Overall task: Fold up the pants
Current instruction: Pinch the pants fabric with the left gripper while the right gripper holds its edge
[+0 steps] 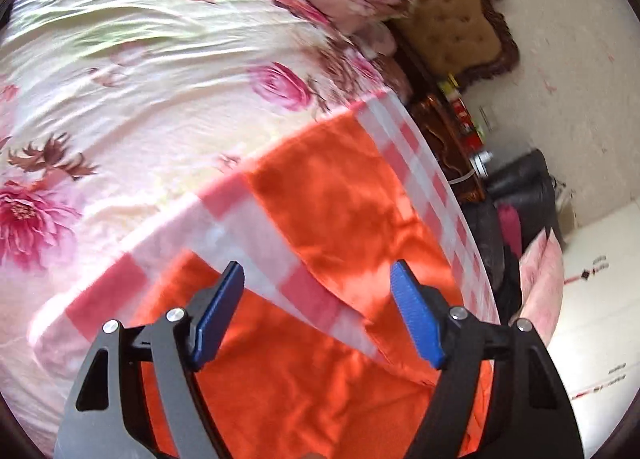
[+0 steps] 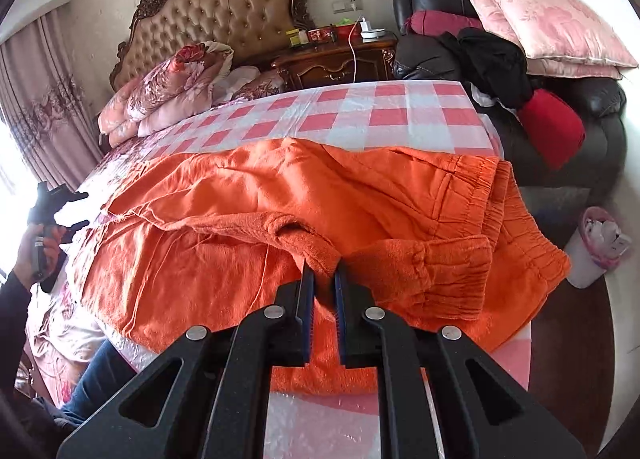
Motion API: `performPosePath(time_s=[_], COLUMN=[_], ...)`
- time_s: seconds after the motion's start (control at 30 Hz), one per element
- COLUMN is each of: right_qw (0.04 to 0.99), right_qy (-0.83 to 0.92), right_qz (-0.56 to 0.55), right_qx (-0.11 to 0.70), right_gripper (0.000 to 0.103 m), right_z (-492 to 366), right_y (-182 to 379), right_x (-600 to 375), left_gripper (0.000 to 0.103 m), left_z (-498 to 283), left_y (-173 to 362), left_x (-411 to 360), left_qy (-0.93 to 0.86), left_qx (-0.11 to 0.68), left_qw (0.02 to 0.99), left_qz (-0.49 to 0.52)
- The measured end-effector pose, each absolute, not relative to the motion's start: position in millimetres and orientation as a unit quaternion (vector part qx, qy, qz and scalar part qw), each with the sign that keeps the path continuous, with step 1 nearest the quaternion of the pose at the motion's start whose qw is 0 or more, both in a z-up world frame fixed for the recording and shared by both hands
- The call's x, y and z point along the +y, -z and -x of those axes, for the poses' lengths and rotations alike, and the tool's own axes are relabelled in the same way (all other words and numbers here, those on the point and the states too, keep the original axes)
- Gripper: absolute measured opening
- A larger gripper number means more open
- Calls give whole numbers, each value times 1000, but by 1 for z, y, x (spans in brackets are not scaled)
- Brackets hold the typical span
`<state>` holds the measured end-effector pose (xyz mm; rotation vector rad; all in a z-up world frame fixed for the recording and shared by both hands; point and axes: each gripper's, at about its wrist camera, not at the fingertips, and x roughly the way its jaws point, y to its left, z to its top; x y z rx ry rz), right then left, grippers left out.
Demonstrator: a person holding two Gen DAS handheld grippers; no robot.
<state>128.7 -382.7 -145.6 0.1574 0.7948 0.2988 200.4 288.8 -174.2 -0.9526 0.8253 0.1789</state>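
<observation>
Bedroom walls and a tufted headboard [image 2: 224, 15] are framing a bed whose floral sheet [image 1: 140, 71] is lying under a pink-and-white checked cloth [image 2: 360, 115]. Orange pants [image 2: 248, 195] are sprawling across that cloth, waistband [image 2: 504, 215] toward the black leather armchair [image 2: 580, 107]. Right gripper [image 2: 324, 291] is pinching a fold of the pants, while the left gripper [image 1: 318, 315] is hovering spread wide above them, gripping nothing.

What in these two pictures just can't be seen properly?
- Orange pants: in the right wrist view, the pinched fold is hidden between the right gripper fingers.
- Left wrist view: the lower pants pass under the left gripper and off the frame.
- Nightstand items: too small to identify.
</observation>
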Motion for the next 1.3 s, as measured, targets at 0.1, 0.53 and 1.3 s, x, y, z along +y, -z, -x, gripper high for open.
performPosePath(time_s=[0.1, 0.53, 1.3], right_qw=[904, 895, 876], right_qy=[-143, -131, -93], right_qz=[-85, -99, -141], right_qx=[394, 414, 451], right_gripper=[11, 11, 11], right_z=[-132, -135, -139], right_y=[149, 154, 144], right_x=[-386, -384, -430], left_gripper=[62, 42, 10], left_z=[-207, -272, -67], left_y=[181, 186, 178], left_x=[310, 321, 301], left_qy=[-85, -152, -110], left_qx=[391, 486, 491], left_qw=[789, 798, 793], left_qz=[467, 324, 344])
